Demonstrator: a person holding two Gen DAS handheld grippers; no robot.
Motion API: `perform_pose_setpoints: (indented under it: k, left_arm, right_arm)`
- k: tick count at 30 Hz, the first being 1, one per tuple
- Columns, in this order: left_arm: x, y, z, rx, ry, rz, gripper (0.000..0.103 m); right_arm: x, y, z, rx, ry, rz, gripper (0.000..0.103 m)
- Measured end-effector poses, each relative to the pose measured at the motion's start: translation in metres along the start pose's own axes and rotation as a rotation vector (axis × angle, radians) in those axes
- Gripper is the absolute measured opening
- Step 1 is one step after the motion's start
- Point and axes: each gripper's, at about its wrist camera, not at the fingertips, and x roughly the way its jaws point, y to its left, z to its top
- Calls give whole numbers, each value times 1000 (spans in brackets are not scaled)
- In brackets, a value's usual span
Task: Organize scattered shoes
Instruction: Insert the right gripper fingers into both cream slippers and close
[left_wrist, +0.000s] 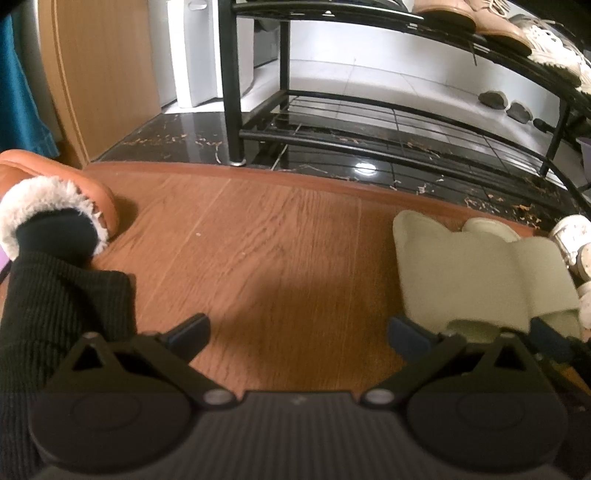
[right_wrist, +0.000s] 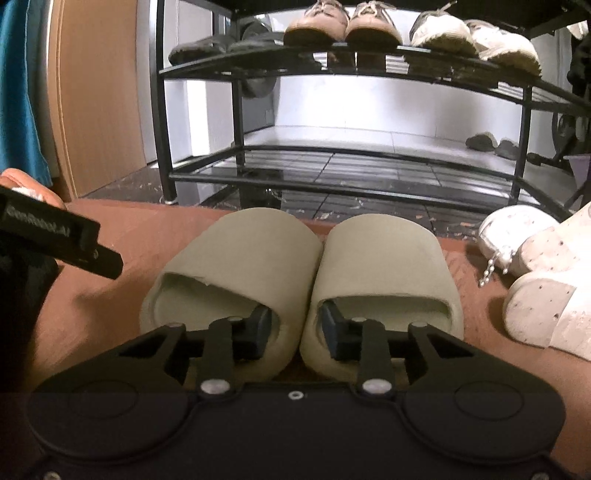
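A pair of beige slide slippers (right_wrist: 240, 251) lies side by side on the wooden floor, toes toward the black shoe rack (right_wrist: 332, 72). My right gripper (right_wrist: 295, 319) is shut on the pair, one finger inside each slipper, pinching their touching inner walls together. In the left wrist view the same slippers (left_wrist: 461, 269) lie at the right. My left gripper (left_wrist: 297, 328) hovers open over bare floor to their left, with nothing between its fingers.
The rack's upper shelf holds tan shoes (right_wrist: 343, 26), white sneakers (right_wrist: 472, 40) and dark shoes (right_wrist: 207, 48). White sneakers (right_wrist: 535, 258) lie on the floor right of the slippers. At the left, a person's black-socked foot wears an orange fur-lined slipper (left_wrist: 55, 199).
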Motion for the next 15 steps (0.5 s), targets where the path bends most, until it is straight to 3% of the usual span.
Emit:
perform_pose_setpoints:
  k: [7,10,13,15]
  left_arm:
    - [-1,0,0,-4,0,1,102]
    - [-1,1,0,-8,1,1,102]
    - [-1,2,0,-12,1,-1,102]
    - [-1,2,1,-14,3,-3,102]
  right_arm:
    - [1,-6,-2,5,20,-5,30]
    - [8,-4,-10,6,52,-4,41]
    - [16,-4,-16,41,90,1,42]
    - [20,-6,-18,72,102,-3,49]
